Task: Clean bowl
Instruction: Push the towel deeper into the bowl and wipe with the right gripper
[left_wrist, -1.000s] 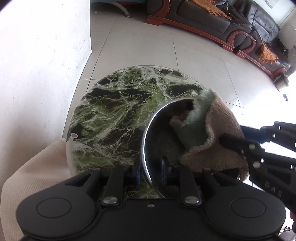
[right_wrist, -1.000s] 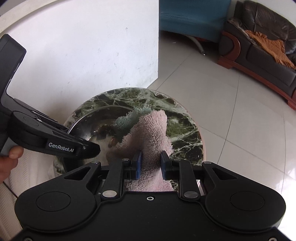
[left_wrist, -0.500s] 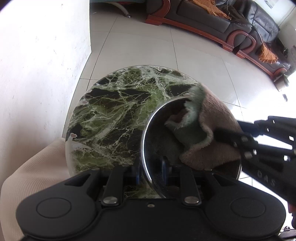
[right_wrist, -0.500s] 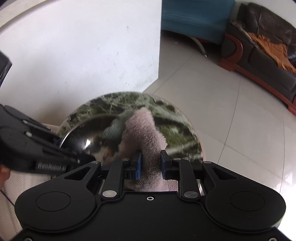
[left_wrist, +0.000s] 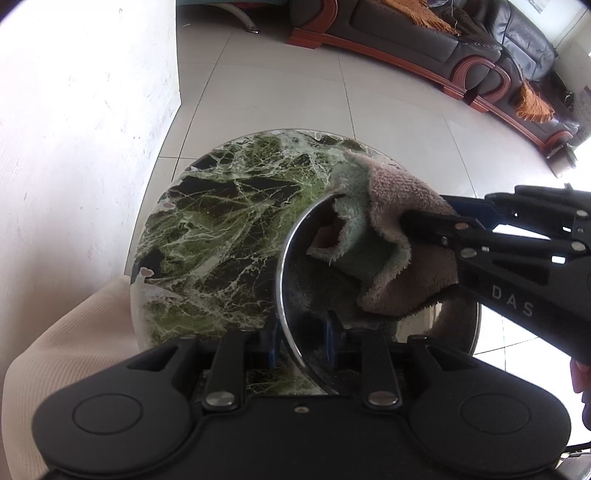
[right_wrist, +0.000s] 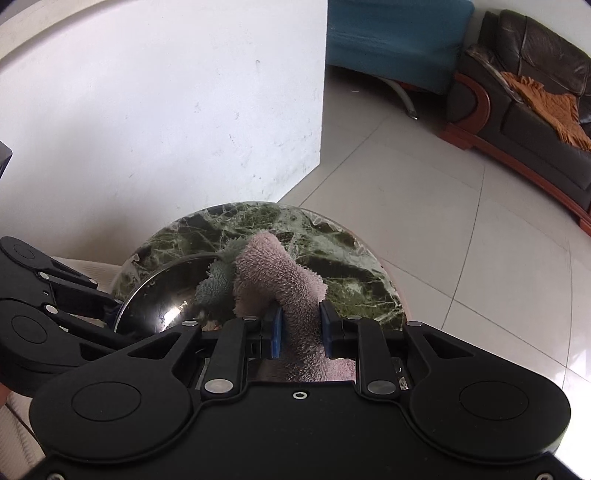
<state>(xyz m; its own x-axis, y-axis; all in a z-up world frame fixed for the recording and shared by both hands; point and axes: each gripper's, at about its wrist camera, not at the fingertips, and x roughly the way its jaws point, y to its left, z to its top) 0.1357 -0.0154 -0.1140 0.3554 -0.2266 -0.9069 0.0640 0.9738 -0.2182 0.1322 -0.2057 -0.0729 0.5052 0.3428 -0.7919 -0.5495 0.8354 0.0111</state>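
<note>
Bowl (left_wrist: 295, 280) stands on the marble table (left_wrist: 221, 229), its rim between the narrow jaws of my left gripper (left_wrist: 301, 341), which have just opened a little. My right gripper (right_wrist: 300, 328) pinches the cloth (right_wrist: 273, 273) that hangs into the bowl.

Both hand-held units: matte black plastic bodies w/ two round raised discs per side, silver screw heads on linkage arms. Left gripper (left_wrist: 301, 341) & right gripper (right_wrist: 299, 328) each have blue pads on black fingers. White "DAS" lettering on right unit's side, seen from left cam. Bit of a hand at far right edge.
</note>
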